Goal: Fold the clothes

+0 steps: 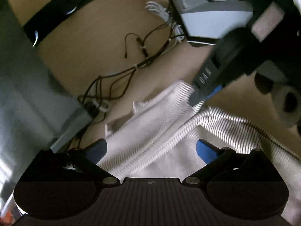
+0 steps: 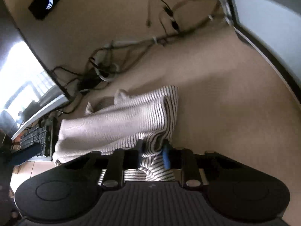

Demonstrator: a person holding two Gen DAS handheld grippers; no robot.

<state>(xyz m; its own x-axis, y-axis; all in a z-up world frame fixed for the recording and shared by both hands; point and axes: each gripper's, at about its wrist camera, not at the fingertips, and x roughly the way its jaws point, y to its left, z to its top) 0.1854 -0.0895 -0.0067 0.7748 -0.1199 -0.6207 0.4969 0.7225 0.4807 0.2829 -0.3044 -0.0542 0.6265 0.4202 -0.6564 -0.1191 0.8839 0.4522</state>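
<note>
1. We see a white garment with thin dark stripes (image 2: 120, 120) lying bunched on the tan desk (image 2: 216, 103), near a tangle of dark cables (image 2: 105, 69).
2. Our right tongs (image 2: 153, 150) stand narrow, and the blue pads pinch a fold of the striped garment between them; from the right wrist view the cloth trails away leftward from that grip.
3. In the left wrist view the same garment (image 1: 150, 135) spreads between the blue fingers (image 1: 207, 150) of our left tongs (image 1: 150, 148), which stand wide apart; the cloth lies between them, but we cannot make out either pad pressing on it.
4. The right tongs (image 1: 197, 96) also show in the left wrist view, coming down from the upper right onto a raised ridge of the cloth.
5. As for writing, we find a few pale marks on the side of that dark finger, too blurred to read, and a small lightning-bolt emblem on the ribbed body of each gripper.
6. A black bar (image 1: 56, 17) with pale curved marks lies at the far end of the desk; we read no words on it.
7. A keyboard (image 2: 35, 139) sits at the left edge of the right wrist view, its key legends too small to tell.
</note>
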